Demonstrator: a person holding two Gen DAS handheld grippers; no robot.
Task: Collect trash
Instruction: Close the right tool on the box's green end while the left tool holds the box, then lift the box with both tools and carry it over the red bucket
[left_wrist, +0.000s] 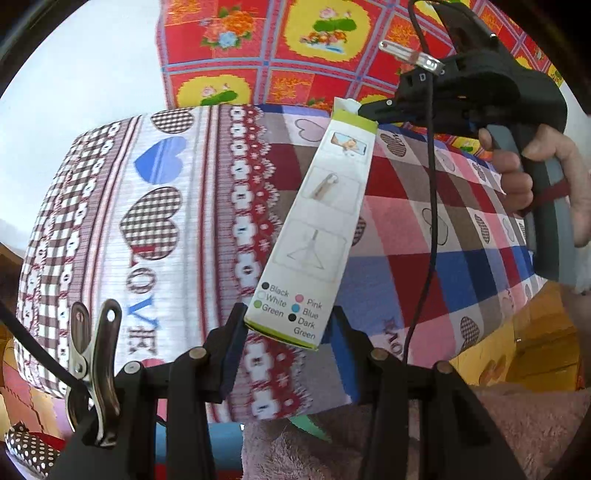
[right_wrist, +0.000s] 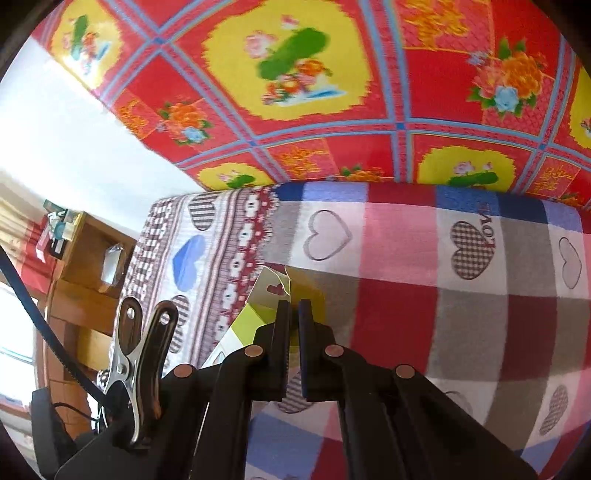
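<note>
A long white and green cardboard box (left_wrist: 314, 229) with product pictures and colour names hangs in the air over the bed. My right gripper (left_wrist: 369, 110) is shut on its top flap, seen from the left wrist view at upper right. In the right wrist view my right gripper (right_wrist: 294, 310) pinches the green flap of the box (right_wrist: 251, 317). My left gripper (left_wrist: 288, 332) is open, and the box's lower end sits between its fingers without a firm pinch.
A bed with a checked heart-pattern blanket (left_wrist: 424, 221) fills both views. A red and yellow flowered cloth (right_wrist: 332, 92) hangs behind it. A wooden shelf (right_wrist: 85, 266) stands at the left. A pink fuzzy fabric (left_wrist: 517, 424) lies at the lower right.
</note>
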